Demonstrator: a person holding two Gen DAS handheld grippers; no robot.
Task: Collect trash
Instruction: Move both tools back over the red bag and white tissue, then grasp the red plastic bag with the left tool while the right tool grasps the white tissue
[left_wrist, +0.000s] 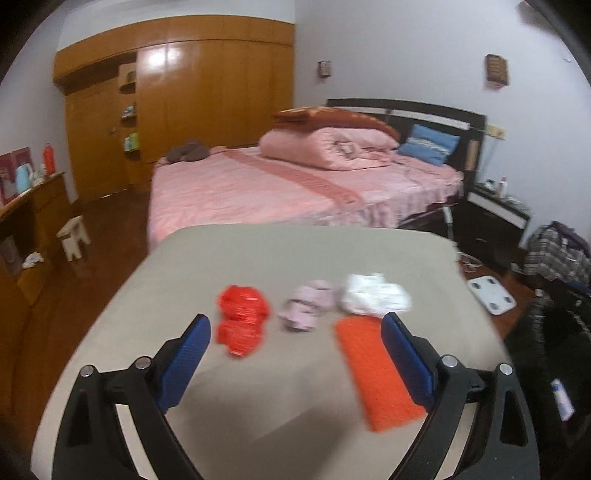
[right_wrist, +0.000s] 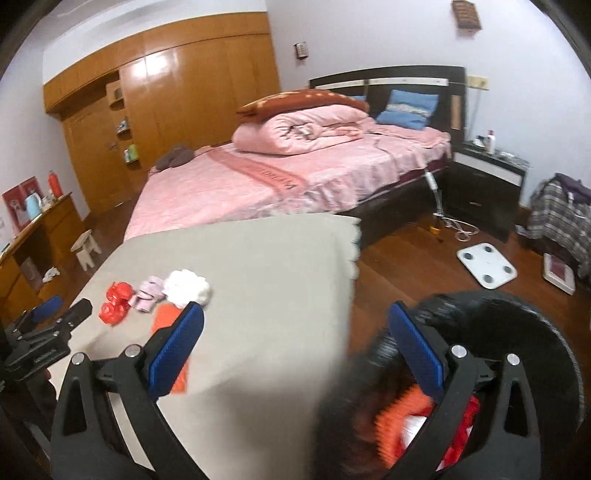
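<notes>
A: Your left gripper (left_wrist: 295, 339) jaws are standing wide, holding nothing. The red wad (left_wrist: 242, 325) is lying on the counter (left_wrist: 295, 251).

B: Center it before closing. Right gripper (right_wrist: 295, 332) jaws are gaping above the bin (right_wrist: 517, 332).

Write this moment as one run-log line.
left tool: open, empty | right tool: open, empty | table: four trash pieces | black bin: trash inside

A bedroom with pale walls (left_wrist: 406, 55) and a dark wooden floor (right_wrist: 406, 266). A bed (left_wrist: 277, 184) with pink bedding and a dark headboard (right_wrist: 388, 79) stands beside a glossy wooden wardrobe (left_wrist: 207, 92). A dark nightstand (right_wrist: 484, 184) holds what may be bottles, blurred.
</notes>
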